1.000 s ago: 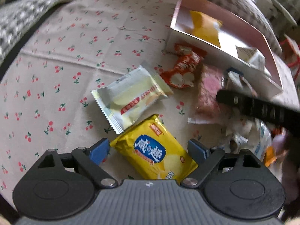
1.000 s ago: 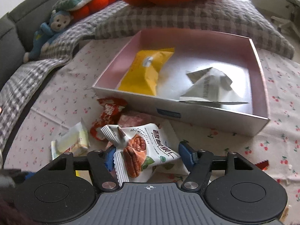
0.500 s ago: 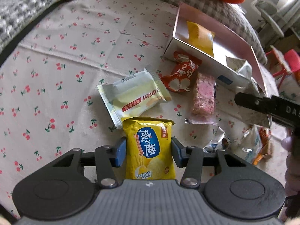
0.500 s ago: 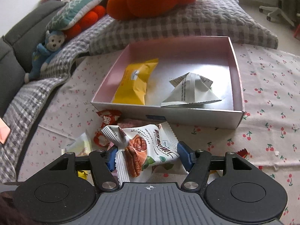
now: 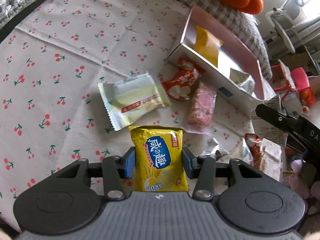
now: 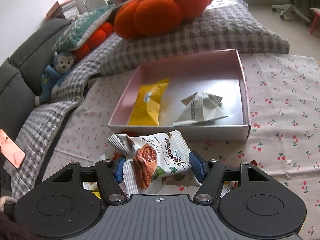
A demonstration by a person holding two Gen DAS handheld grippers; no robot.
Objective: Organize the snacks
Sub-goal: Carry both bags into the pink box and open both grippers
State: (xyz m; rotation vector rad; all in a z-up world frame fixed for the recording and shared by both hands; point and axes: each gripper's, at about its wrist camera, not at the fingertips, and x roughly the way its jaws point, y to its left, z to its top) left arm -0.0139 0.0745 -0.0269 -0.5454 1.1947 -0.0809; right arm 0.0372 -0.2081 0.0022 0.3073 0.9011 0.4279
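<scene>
Left gripper (image 5: pixel 158 163) has just clamped down on the yellow chip bag (image 5: pixel 159 160); right gripper (image 6: pixel 158 167) is pinching a pecan packet (image 6: pixel 152 156). Both are lifted off the cherry cloth (image 5: pixel 60 60). Next up, I reckon: carry them over the near wall of the pink box (image 6: pixel 180 133) and drop them in.

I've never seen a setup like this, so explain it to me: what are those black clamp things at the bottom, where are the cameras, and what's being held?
No robot here: a person carries a hand-held gripper in each hand, each with a camera looking along its two fingers. The left hand-held gripper has just closed on a yellow chip packet. The right hand-held gripper clamps a white pecan packet. Ahead on the cherry-print cloth sits a pink box holding a yellow packet and a white pouch. More snacks lie loose nearby.
</scene>
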